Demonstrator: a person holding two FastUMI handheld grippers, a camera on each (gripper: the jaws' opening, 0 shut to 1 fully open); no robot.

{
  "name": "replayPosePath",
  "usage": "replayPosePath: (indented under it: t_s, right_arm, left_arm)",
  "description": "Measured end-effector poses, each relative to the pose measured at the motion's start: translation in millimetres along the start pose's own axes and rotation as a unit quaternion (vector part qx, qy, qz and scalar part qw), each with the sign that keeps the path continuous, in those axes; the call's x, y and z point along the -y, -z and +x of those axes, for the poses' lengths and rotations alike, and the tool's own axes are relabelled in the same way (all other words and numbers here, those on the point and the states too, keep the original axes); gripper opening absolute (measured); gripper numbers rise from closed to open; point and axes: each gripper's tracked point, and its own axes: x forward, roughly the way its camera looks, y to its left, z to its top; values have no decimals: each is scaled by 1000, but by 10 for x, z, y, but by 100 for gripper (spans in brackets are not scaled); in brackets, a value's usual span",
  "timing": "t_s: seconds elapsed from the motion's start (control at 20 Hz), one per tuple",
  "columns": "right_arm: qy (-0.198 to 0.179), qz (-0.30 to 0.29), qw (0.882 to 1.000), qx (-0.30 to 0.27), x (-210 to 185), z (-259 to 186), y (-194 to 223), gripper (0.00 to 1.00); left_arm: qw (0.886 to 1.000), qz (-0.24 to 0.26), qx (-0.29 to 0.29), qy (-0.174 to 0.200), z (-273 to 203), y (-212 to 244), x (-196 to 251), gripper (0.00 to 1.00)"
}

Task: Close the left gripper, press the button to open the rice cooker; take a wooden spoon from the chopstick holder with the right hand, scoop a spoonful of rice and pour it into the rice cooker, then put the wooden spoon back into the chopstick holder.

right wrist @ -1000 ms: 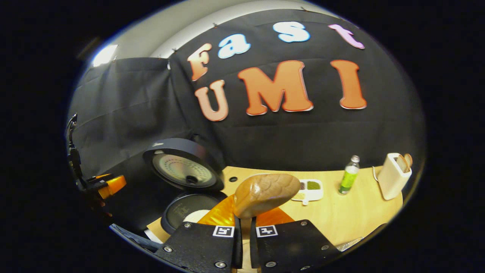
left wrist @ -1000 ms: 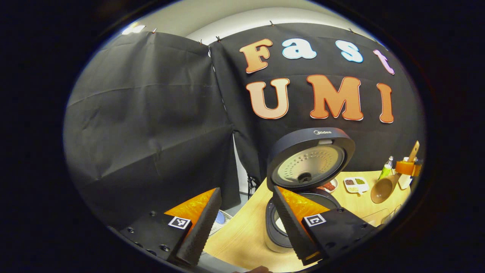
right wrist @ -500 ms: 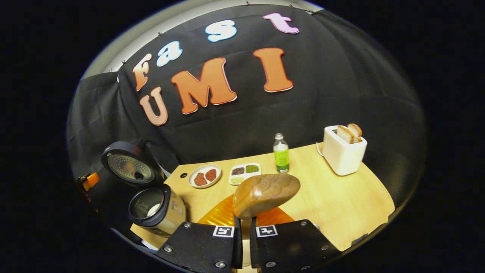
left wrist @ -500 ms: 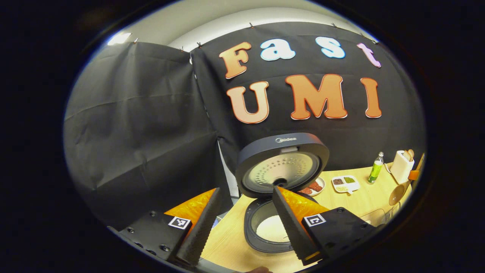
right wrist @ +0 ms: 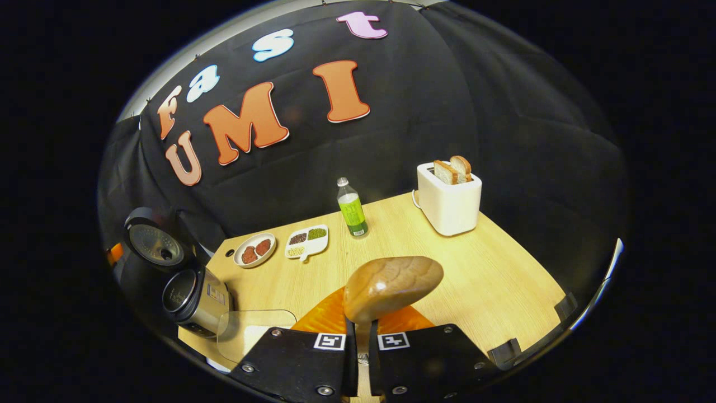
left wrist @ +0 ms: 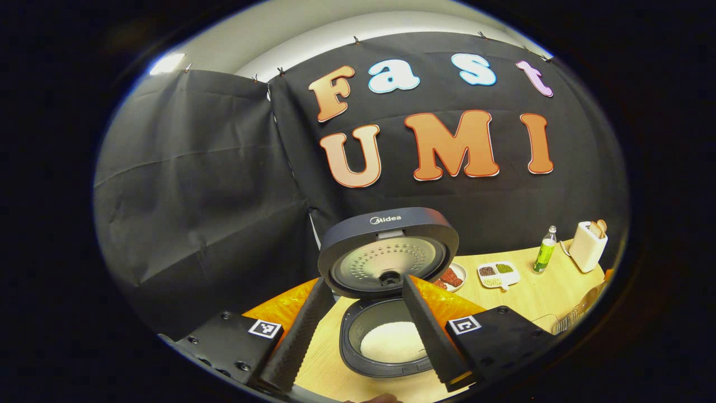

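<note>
Left gripper view faces the rice cooker (left wrist: 386,313) closely (right gripper view: farther, shared).

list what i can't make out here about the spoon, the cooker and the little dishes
- Wooden spoon: right gripper view; its handle is hidden between the right gripper's fingers, and its bowl faces away, so any rice cannot be seen.
- Rice cooker: left gripper view; the left gripper's fingers cover both sides of the pot.
- Divided dish: right gripper view; contents too small to name.
</note>
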Motion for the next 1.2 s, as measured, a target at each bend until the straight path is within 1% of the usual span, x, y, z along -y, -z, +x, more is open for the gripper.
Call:
replayPosePath:
  t_s: [0.1,0.2,0.25,0.3,0.35,0.7,0.9,1.0,1.1,1.15,1.2]
  right_arm:
    - [1,3,1000,-14,24,52,135,7]
    - [6,8,999,-32,63,129,302,7]
    - [7,10,999,-39,72,156,372,7]
    - [9,13,999,-44,84,203,426,7]
    - [10,15,999,-49,87,242,475,7]
    - [7,14,997,-76,126,414,685,7]
    - [0,14,997,-80,120,421,734,8]
    - [-4,15,996,-85,126,415,725,10]
    - [1,19,995,-97,183,415,759,14]
    - [0,28,995,-100,182,400,760,16]
    - [0,36,994,-105,196,394,760,16]
  left_arm:
    - [1000,0,1,3,-2,-28,60,84]
    - [1000,1,3,4,-12,-66,94,84]
    - [1000,2,3,2,-13,-76,105,93]
    - [1000,4,4,2,-21,-92,121,93]
    - [1000,5,6,3,-23,-114,129,84]
    - [1000,3,12,12,26,-249,209,84]
    - [999,-16,23,19,117,-453,219,84]
    - [999,-25,33,19,186,-599,196,84]
    - [998,-33,50,14,251,-795,133,84]
    - [998,-35,59,9,286,-888,103,93]
    - [997,-35,66,7,330,-933,102,84]
